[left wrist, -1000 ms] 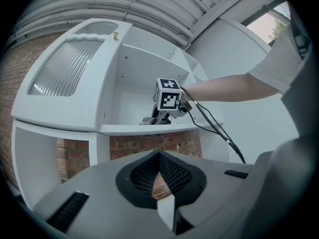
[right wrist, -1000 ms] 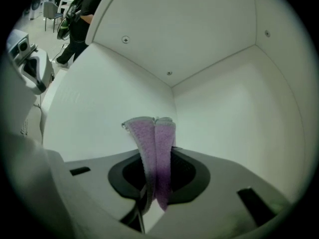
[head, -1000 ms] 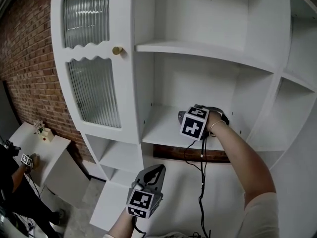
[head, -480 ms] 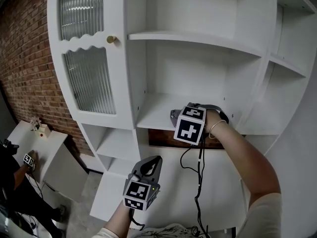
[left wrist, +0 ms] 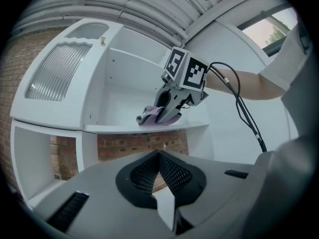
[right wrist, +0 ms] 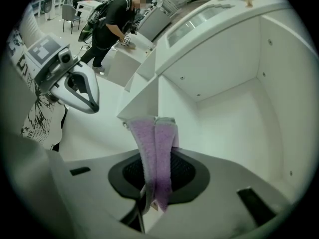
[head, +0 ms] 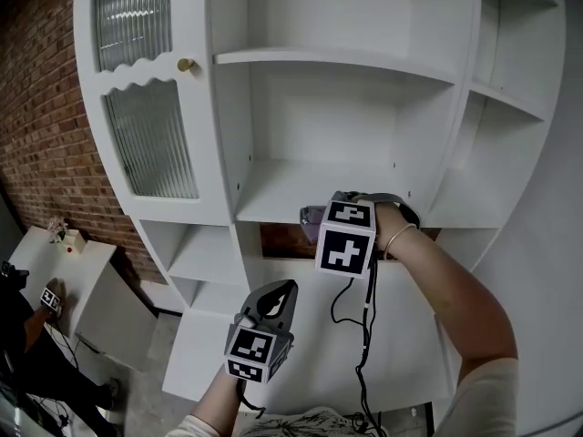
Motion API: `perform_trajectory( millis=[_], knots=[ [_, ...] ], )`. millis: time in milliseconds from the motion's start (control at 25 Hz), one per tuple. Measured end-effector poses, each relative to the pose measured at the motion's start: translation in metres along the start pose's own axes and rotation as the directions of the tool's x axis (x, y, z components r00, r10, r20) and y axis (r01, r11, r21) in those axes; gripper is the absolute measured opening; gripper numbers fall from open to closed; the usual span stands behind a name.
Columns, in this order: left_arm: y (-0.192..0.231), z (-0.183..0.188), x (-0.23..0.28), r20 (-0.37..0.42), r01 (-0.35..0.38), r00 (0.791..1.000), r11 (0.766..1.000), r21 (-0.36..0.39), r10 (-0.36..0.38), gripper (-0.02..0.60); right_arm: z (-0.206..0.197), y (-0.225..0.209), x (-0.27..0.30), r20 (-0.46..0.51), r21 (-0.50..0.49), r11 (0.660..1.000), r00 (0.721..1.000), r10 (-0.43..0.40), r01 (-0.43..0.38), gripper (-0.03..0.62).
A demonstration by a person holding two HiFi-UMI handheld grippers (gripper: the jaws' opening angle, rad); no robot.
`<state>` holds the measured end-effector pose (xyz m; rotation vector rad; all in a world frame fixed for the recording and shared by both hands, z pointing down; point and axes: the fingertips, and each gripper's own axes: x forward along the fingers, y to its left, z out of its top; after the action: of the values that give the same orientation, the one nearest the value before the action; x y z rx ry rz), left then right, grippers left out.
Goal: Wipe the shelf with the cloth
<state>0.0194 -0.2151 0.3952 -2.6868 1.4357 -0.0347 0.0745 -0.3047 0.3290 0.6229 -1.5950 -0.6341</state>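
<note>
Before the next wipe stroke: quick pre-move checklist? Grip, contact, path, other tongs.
1. Cloth grip: ok. The purple cloth is pinched between the jaws of the right tongs.
2. Cloth on the shelf: ok. In the left gripper view it appears to rest on the board near the front edge.
3. Stroke path: ok. Nothing but the cloth shows on that board.
4. Left tongs: ok. They are shut, hold nothing and sit well below the shelf.
5. Cable: ok. It hangs down from the right tongs in front of the cabinet, off the board.
6. Pressure on the board: cannot tell.
</note>
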Motion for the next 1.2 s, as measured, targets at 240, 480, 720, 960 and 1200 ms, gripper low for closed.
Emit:
perform_trajectory(
  millis=[240, 480, 720, 960, 1200],
  knots=[
    [-0.014, 0.001, 0.016, 0.003, 0.029, 1.000, 1.000, -0.004, -0.029, 0.014, -0.011, -0.007, -0.009, 0.024, 0.011, 0.999, 0.999, -0.045, 0.045, 0.081],
    [-0.027, -0.005, 0.030, -0.026, 0.066, 0.998, 0.998, -0.005, -0.066, 0.014, -0.037, -0.046, 0.003, -0.001, 0.048, 0.986, 0.987, -0.158, 0.158, 0.083],
    [-0.023, -0.009, 0.043, -0.018, 0.061, 0.998, 0.998, -0.019, -0.061, 0.014, -0.069, -0.117, 0.031, -0.054, 0.063, 0.931, 0.933, -0.357, 0.360, 0.083],
    [-0.004, -0.021, 0.052, -0.031, 0.027, 0.999, 0.999, -0.022, -0.027, 0.014, -0.093, -0.144, 0.071, -0.125, -0.010, 0.931, 0.923, -0.364, 0.365, 0.083],
    [0.013, -0.030, 0.065, -0.038, -0.011, 0.999, 0.999, -0.040, 0.010, 0.014, -0.114, -0.163, 0.101, -0.220, -0.064, 0.931, 0.905, -0.364, 0.359, 0.083]
  ],
)
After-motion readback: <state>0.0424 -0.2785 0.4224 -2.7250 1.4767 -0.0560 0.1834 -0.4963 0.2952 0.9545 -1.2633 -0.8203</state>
